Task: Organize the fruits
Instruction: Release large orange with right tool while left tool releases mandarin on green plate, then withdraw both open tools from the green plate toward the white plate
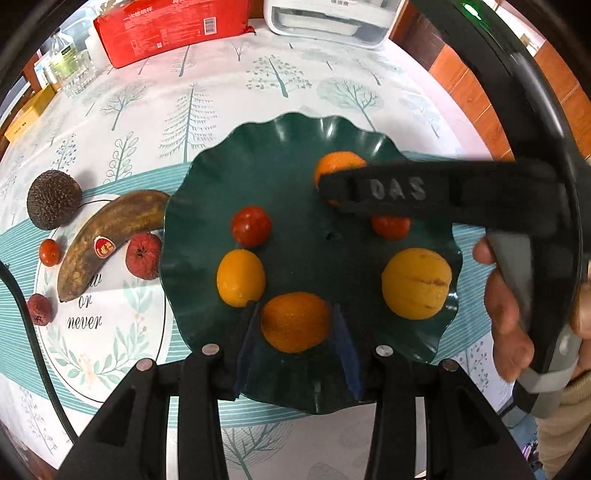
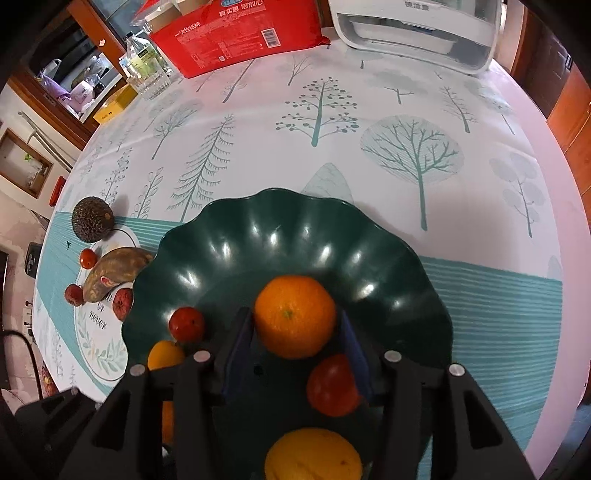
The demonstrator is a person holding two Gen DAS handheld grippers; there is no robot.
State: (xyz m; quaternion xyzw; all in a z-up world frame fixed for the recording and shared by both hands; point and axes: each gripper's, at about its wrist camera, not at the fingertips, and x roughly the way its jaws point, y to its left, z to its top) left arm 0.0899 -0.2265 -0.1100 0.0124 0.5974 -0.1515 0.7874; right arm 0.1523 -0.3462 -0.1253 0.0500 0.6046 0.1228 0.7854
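Sitting between right claw (image 2: 295, 332) fingers, unclamped: orange (image 2: 294, 316).

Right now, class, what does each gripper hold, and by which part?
Each gripper's fingers flank the sides of a round orange fruit in the dark green wavy-rimmed plate: left, right. Contact cannot be told.

A table (image 2: 369, 122) with a tree-print cloth carries a green wavy bowl (image 2: 221, 258). Left of the bowl lie a brown banana (image 1: 107, 236), an avocado (image 1: 53, 199) and small red fruits (image 1: 143, 255). Behind the bowl sit a red package (image 2: 236, 33), a white appliance (image 2: 413, 29) and glassware (image 2: 147, 74).
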